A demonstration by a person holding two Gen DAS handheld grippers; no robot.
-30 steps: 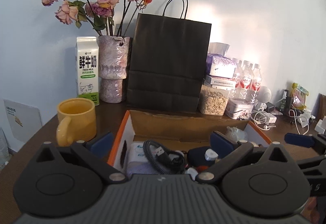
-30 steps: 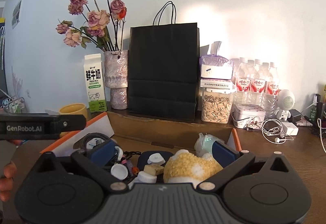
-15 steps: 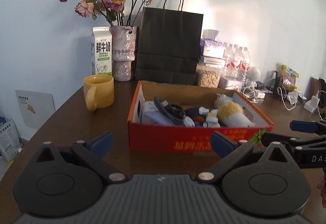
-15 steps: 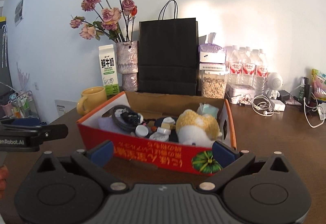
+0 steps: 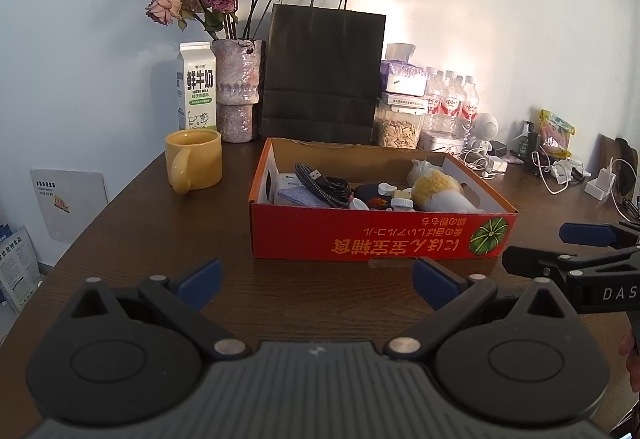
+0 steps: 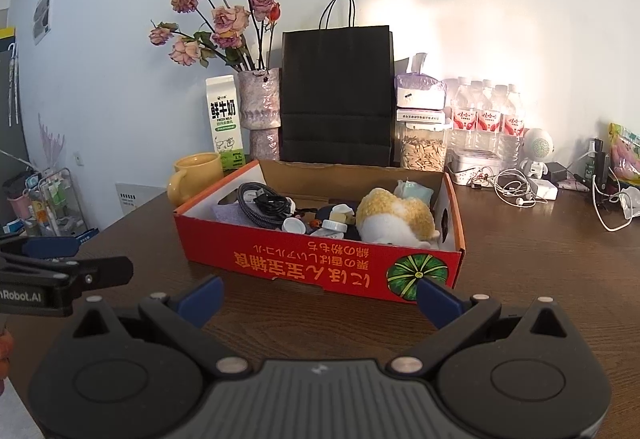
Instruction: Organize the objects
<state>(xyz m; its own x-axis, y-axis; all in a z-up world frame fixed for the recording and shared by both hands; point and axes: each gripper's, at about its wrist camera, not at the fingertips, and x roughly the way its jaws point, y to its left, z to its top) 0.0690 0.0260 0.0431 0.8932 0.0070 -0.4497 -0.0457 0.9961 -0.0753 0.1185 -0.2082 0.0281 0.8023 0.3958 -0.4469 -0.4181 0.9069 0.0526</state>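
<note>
Sitting near the middle of the dark wooden surface, the red cardboard box already holds the loose things: a coiled black USB cable at its left, several small white caps in the middle, and a yellow-and-white plush toy at its right with a pale green packet behind it. Nothing small lies loose in front of the box, so the sorting looks close to finished, and the step in hand is probably a check or a final placing of the box.

Both tools hang short of the box's front wall, touching nothing. The left hand-held gripper has its 2 blue-tipped fingers spread wide and empty; the right hand-held gripper is likewise spread and empty, and each shows at the edge of the other's view.

If the box is to be shifted, it seems best to take it by its 2 short ends, low on the walls, since thin cardboard may buckle under a pinch at the rim. A level, slow slide should keep the caps from rolling. The yellow mug stands just to the left of the box and the black paper bag right behind it, so any push back or left risks a knock.
</note>
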